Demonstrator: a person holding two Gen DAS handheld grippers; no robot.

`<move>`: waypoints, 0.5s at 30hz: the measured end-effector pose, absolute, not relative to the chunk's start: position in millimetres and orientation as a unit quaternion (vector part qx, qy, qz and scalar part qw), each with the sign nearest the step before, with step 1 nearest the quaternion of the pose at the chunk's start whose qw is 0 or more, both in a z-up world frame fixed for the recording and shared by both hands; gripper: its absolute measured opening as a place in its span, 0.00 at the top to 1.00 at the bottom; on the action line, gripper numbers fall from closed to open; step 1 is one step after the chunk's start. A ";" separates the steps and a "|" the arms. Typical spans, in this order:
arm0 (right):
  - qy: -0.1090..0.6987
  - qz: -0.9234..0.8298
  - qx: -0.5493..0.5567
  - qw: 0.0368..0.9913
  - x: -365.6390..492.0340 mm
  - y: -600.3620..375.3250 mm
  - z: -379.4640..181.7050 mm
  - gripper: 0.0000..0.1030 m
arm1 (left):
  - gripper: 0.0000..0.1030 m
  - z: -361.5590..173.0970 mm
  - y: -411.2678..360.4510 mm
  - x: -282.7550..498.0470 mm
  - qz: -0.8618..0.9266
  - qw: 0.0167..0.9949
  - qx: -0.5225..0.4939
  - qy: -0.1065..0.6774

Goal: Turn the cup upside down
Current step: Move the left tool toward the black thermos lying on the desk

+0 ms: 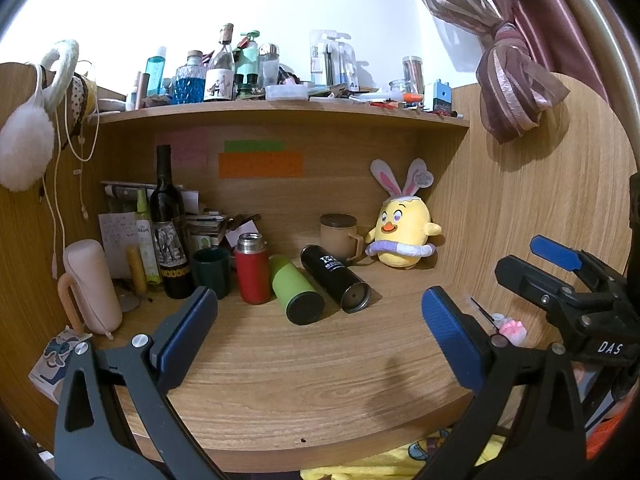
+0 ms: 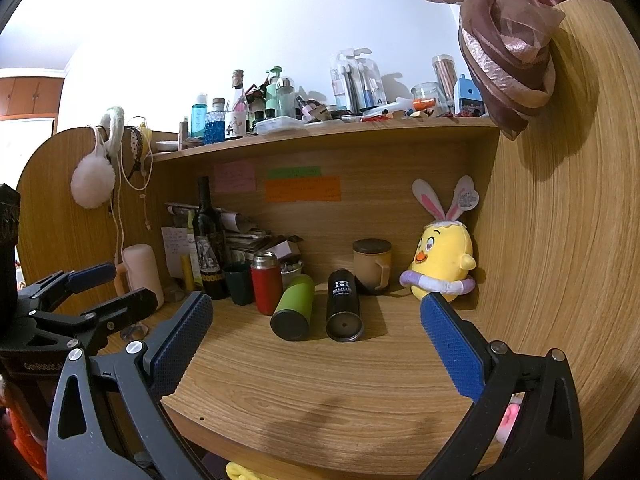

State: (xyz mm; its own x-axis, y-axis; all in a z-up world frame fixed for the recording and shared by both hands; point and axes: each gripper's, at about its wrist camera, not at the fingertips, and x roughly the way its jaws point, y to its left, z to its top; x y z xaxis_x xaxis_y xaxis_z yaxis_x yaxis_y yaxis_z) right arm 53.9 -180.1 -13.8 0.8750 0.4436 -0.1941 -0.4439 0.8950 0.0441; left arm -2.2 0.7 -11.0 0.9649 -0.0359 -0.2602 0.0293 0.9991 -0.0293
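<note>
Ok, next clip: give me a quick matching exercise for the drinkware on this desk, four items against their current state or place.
Items:
1. green tumbler
2. red flask
3. beige lidded mug
4. dark green cup

States:
A. upright, steel neck showing, no cap
B. lying on its side beside the black tumbler
C. upright, open top, next to the wine bottle
D. upright, next to the yellow chick plush

Pairs: 1-B, 2-A, 3-D, 4-C

Yellow plush chick (image 1: 404,232) beside lidded mug (image 1: 339,238); wine bottle (image 1: 170,224) far left.
</note>
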 end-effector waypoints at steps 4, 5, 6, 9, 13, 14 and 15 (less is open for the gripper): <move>0.107 0.226 0.001 0.968 63.5 -184.7 -25.2 0.00 | 0.00 -15.2 0.5 7.6 -0.017 0.989 -0.014 0.144; 0.109 0.226 0.002 0.968 66.6 -185.2 -26.8 0.00 | 0.00 -16.8 0.2 12.1 -0.017 0.989 -0.014 0.149; 0.112 0.225 0.002 0.968 70.0 -185.2 -27.7 0.00 | 0.00 -18.0 -0.1 15.6 -0.018 0.988 -0.014 0.153; 0.120 0.219 0.004 0.968 82.0 -187.4 -30.5 0.00 | 0.00 -21.7 -1.0 34.0 -0.020 0.985 -0.015 0.170; 0.134 0.205 0.007 0.970 105.5 -195.5 -37.2 0.00 | 0.00 -24.6 -0.3 73.3 -0.038 0.979 -0.026 0.198; 0.138 0.199 0.009 0.970 112.6 -198.8 -39.9 0.00 | 0.00 -24.6 -1.2 88.1 -0.044 0.976 -0.028 0.211; 0.141 0.193 0.011 0.971 118.0 -201.4 -41.2 0.00 | 0.00 -24.8 -2.4 100.6 -0.050 0.973 -0.030 0.222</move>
